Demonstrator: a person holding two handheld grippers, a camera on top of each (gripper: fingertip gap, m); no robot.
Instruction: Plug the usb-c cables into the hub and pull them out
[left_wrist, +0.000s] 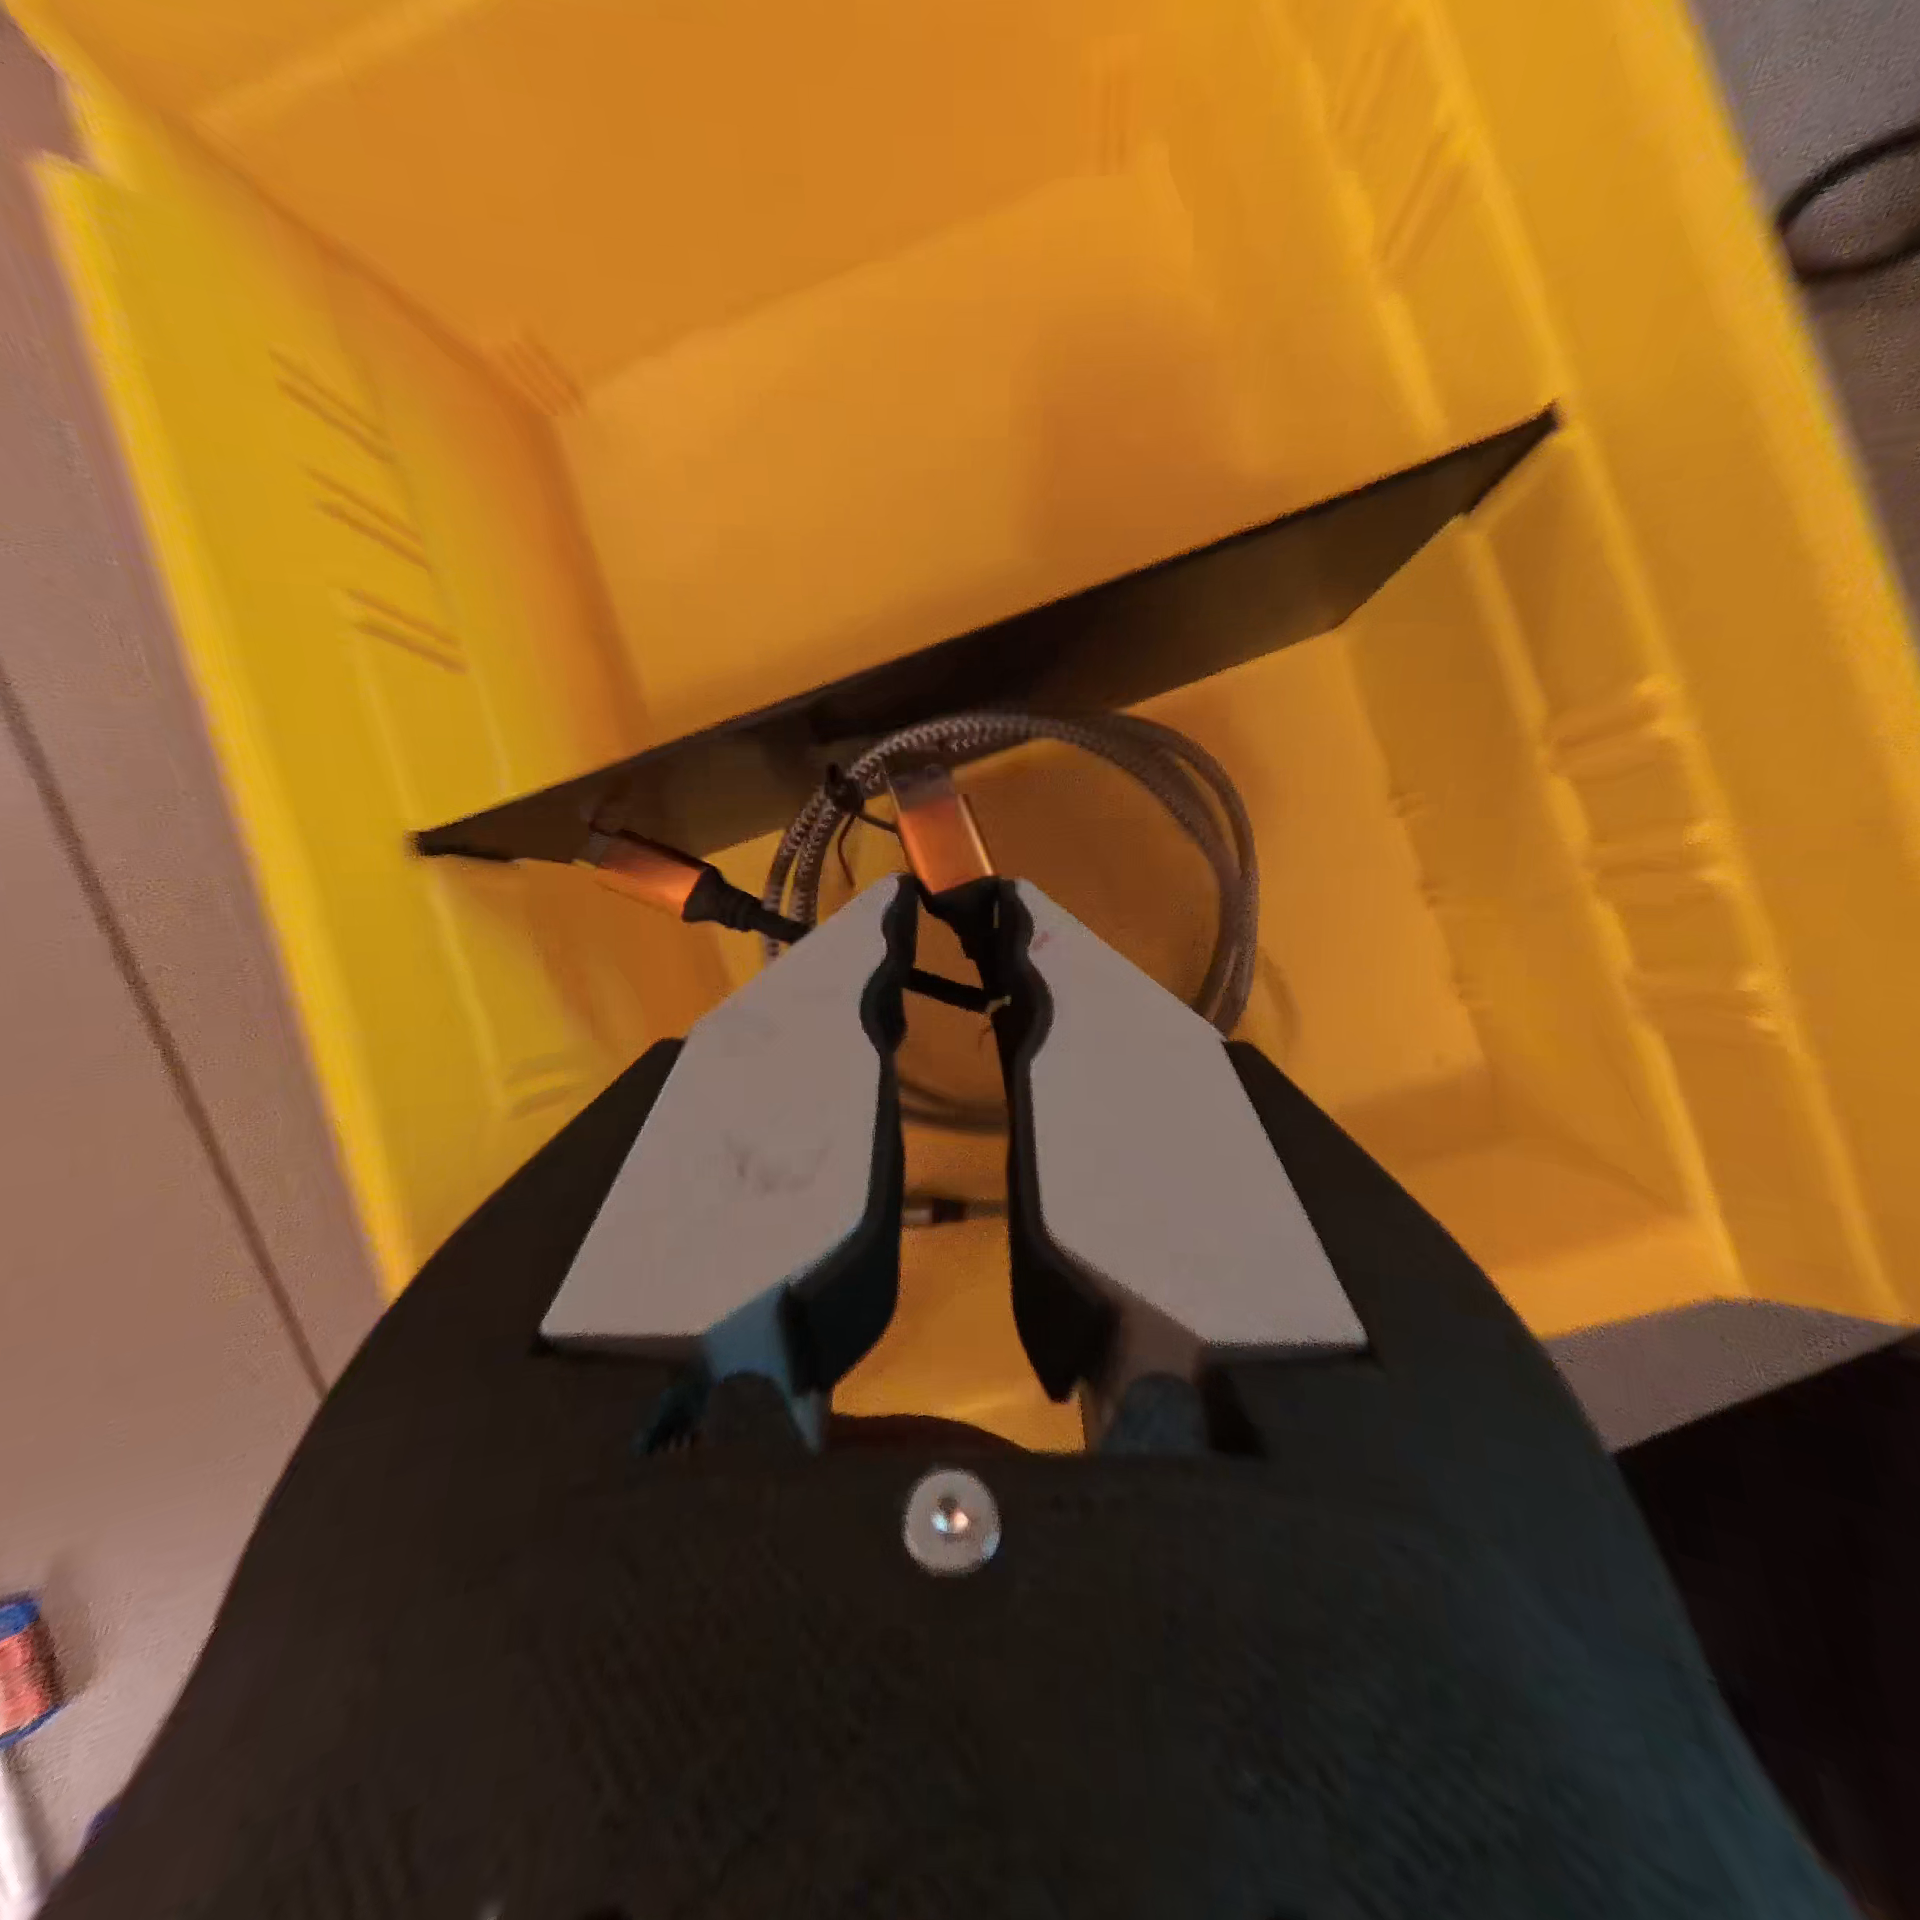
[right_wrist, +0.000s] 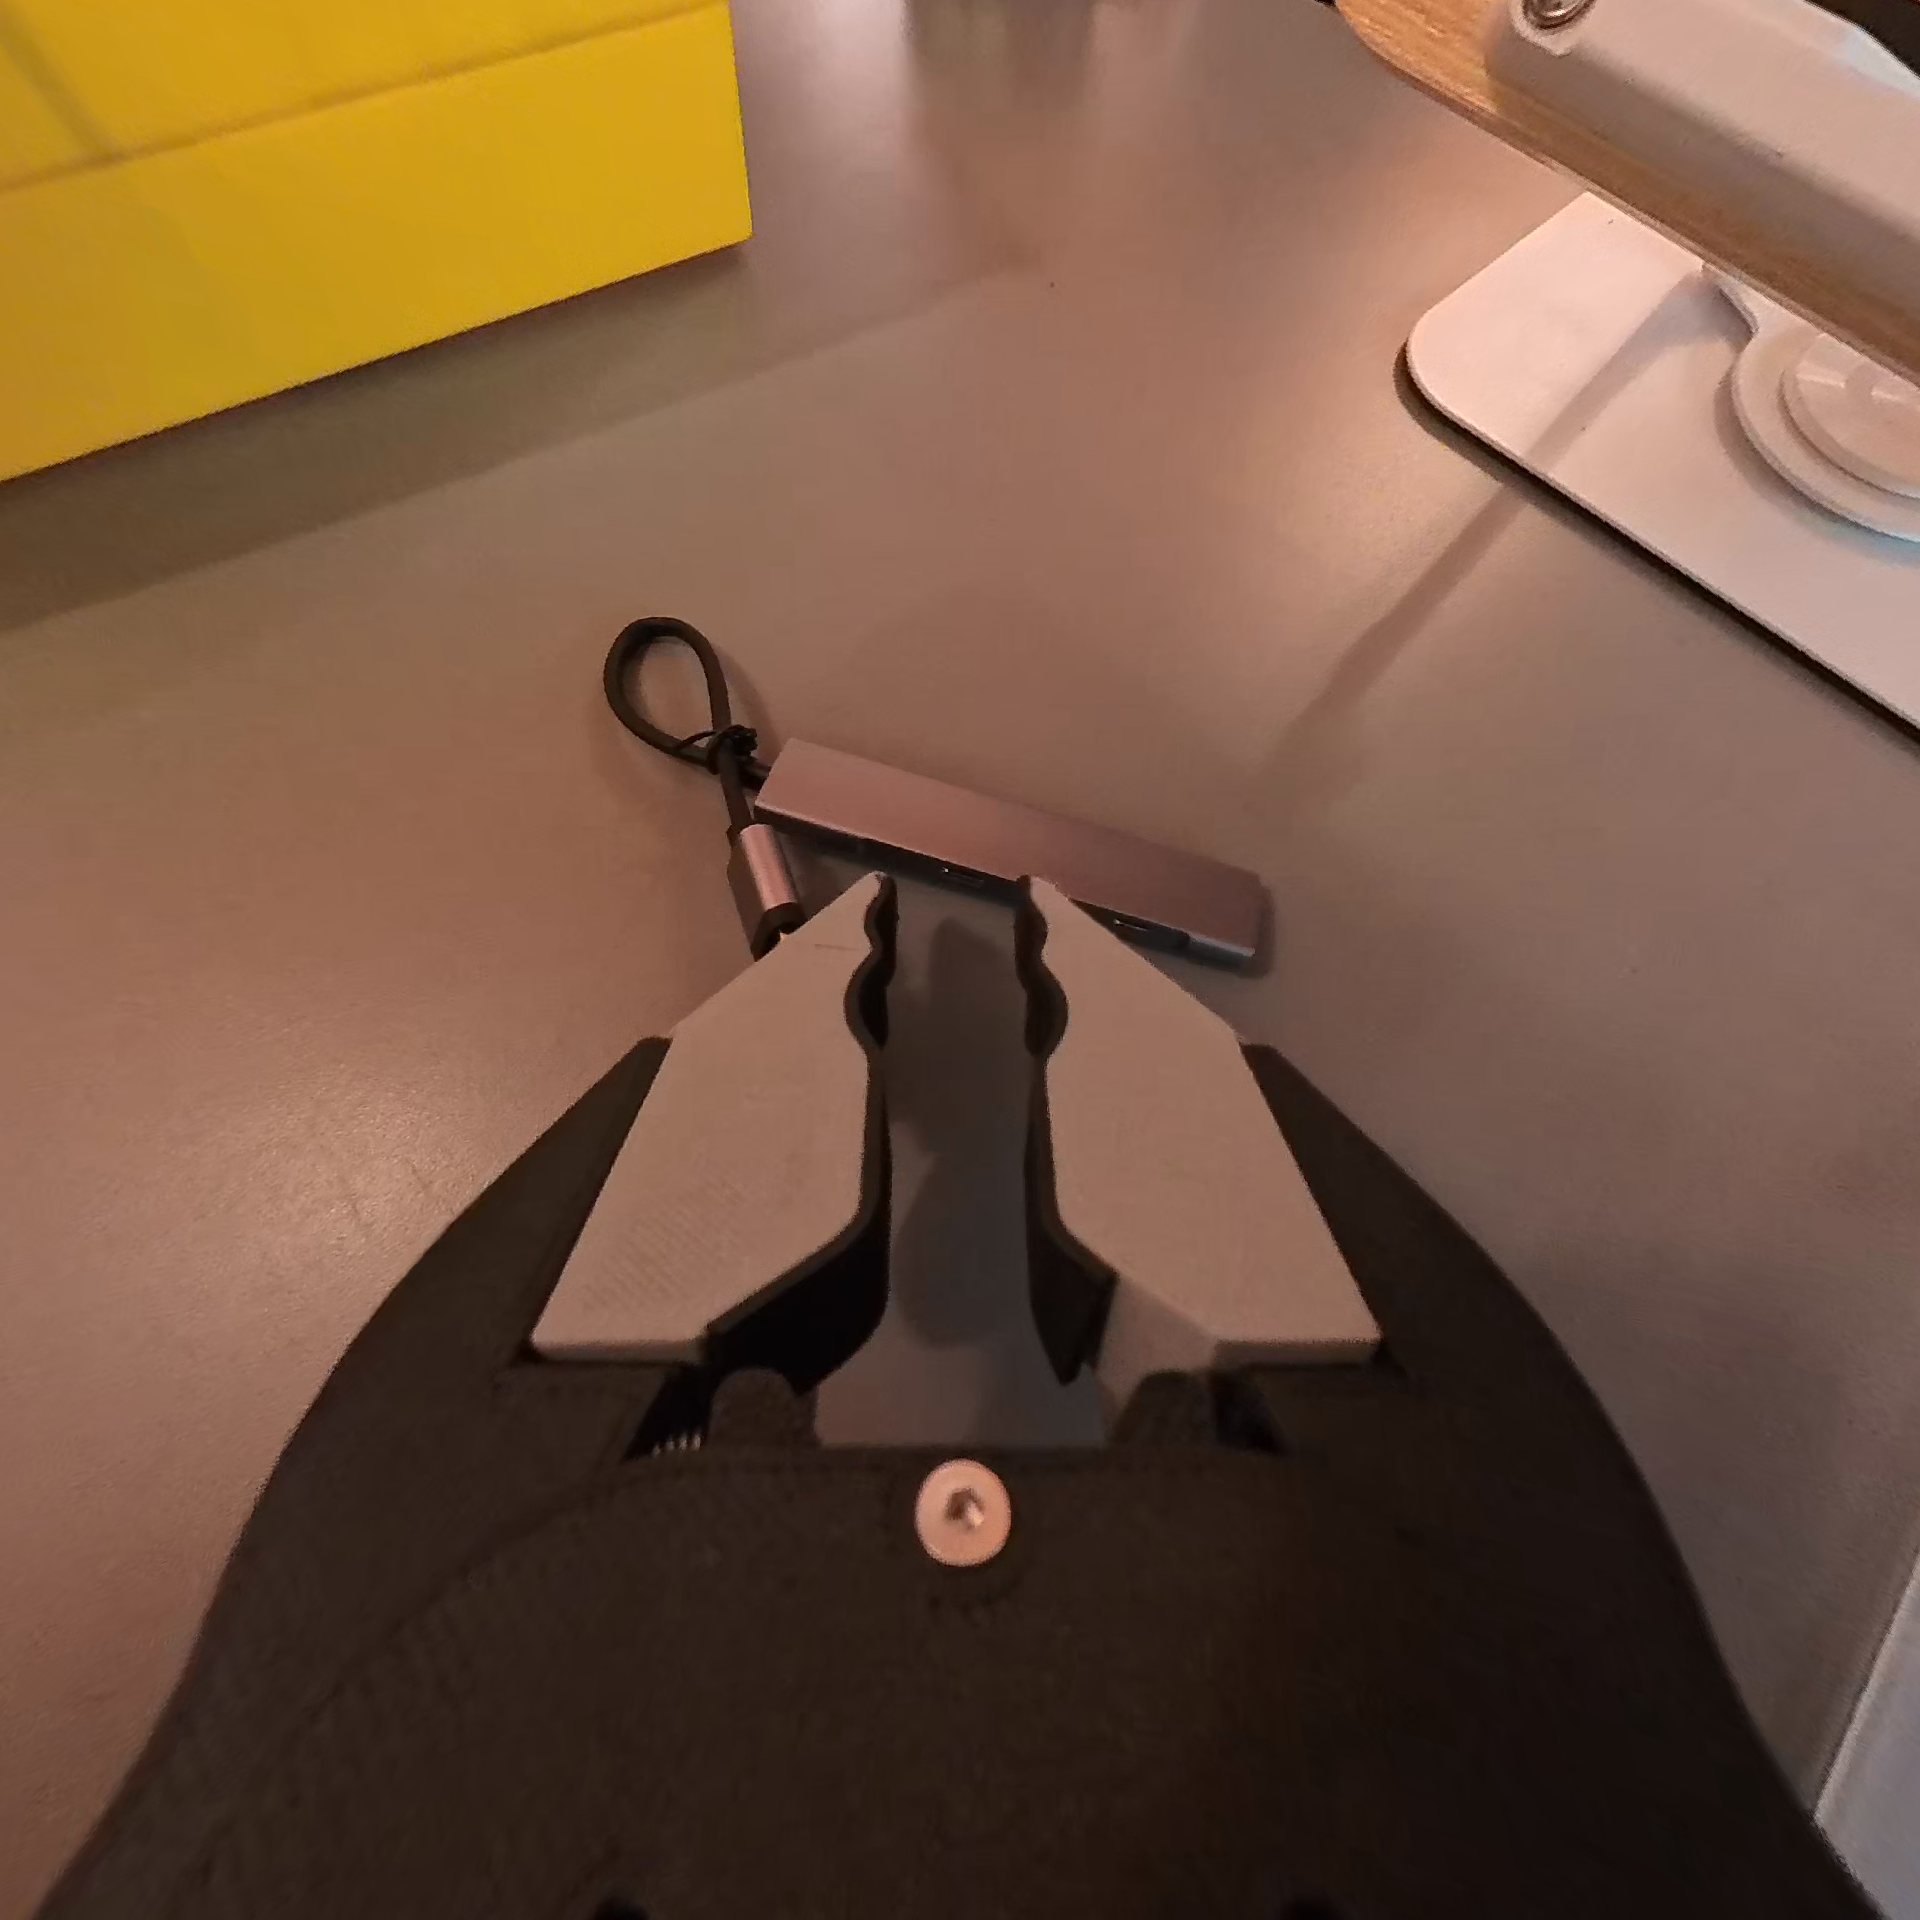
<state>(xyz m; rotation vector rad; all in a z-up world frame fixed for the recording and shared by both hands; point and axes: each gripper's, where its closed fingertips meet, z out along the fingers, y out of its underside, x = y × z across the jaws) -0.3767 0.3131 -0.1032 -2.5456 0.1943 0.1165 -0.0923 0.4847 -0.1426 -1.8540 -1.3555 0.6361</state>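
Observation:
In the left wrist view my left gripper (left_wrist: 954, 891) is inside a yellow bin (left_wrist: 790, 312). It is shut on the black collar of a copper-coloured usb-c plug (left_wrist: 940, 840), which points away from me. Its braided cable (left_wrist: 1205, 821) lies coiled in the bin. A second copper plug (left_wrist: 649, 868) lies to the left. In the right wrist view my right gripper (right_wrist: 954, 888) is open and empty, its tips just short of the port side of a flat grey hub (right_wrist: 1039, 844) lying on the table.
A black flat panel (left_wrist: 1091, 634) stands slanted across the bin, just behind the plugs. The hub's short black lead (right_wrist: 649, 686) loops left and ends in a silver plug (right_wrist: 767, 868). The yellow bin (right_wrist: 364, 208) stands at the far left, a white stand base (right_wrist: 1621, 405) at the right.

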